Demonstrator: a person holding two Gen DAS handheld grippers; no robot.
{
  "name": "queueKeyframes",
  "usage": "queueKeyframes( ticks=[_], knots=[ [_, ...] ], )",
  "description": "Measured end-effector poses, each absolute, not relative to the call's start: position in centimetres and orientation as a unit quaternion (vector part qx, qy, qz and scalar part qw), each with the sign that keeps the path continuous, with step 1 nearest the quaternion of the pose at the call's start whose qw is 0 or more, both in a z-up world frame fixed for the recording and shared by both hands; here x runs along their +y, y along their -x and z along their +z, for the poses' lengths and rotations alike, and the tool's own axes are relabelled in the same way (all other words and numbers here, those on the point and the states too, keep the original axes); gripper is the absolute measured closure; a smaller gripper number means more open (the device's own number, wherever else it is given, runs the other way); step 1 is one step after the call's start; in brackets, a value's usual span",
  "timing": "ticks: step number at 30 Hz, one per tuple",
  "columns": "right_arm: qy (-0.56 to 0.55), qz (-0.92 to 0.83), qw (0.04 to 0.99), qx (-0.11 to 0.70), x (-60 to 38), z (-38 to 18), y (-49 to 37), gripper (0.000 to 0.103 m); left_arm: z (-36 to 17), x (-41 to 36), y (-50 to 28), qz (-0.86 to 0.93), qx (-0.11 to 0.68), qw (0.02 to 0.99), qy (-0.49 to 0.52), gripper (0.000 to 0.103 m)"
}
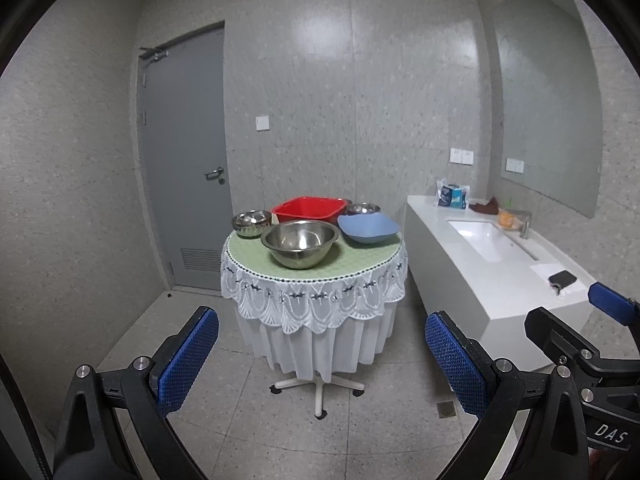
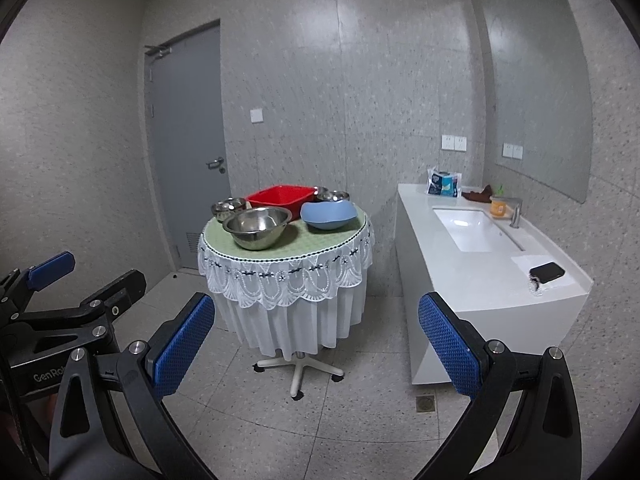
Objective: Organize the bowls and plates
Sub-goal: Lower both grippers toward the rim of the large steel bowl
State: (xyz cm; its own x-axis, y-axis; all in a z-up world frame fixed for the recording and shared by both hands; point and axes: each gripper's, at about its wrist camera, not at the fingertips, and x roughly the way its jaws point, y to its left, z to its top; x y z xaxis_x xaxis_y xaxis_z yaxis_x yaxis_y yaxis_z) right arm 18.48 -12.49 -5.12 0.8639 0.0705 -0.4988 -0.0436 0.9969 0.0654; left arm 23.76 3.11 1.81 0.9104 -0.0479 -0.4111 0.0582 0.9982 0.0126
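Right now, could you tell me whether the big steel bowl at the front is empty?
Empty: the big steel bowl stands upright, its bare shiny inside showing.

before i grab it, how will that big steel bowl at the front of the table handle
The big steel bowl looks thin-walled, so probably light for its size. Its polished, curved sides may be slippery between the jaws; the rim seems the safer hold. It sits on a narrow base on the green tablecloth, so a push high on the side could tip or rock it rather than slide it.
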Motion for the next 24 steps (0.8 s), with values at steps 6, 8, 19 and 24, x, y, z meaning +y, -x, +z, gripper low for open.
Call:
queueKeyframes(
  ticks=[6, 8, 19, 24],
  knots=[
    [-0.039, 0.017, 0.961, 0.275, -10.2, -6.6, -27.6, 0.000, 2.8, 6.5, -36.3, -0.045, 0.221, 0.974, -0.019, 0.001],
    [-0.044, 0.014, 0.959, 0.278, -9.2, -6.7, -31.1, 0.000, 3.5, 8.1, -40.9, -0.051, 0.223, 0.973, -0.021, 0.001],
    [-0.069, 0.030, 0.939, 0.334, -5.1, -9.7, -47.0, 0.000, 2.7, 14.4, -61.1, -0.049, 0.265, 0.963, -0.001, 0.001],
    [-0.074, 0.050, 0.924, 0.371, -3.6, -12.8, -53.6, 0.000, 0.1, 15.0, -68.4, -0.026, 0.311, 0.950, 0.005, 0.001]
  ],
)
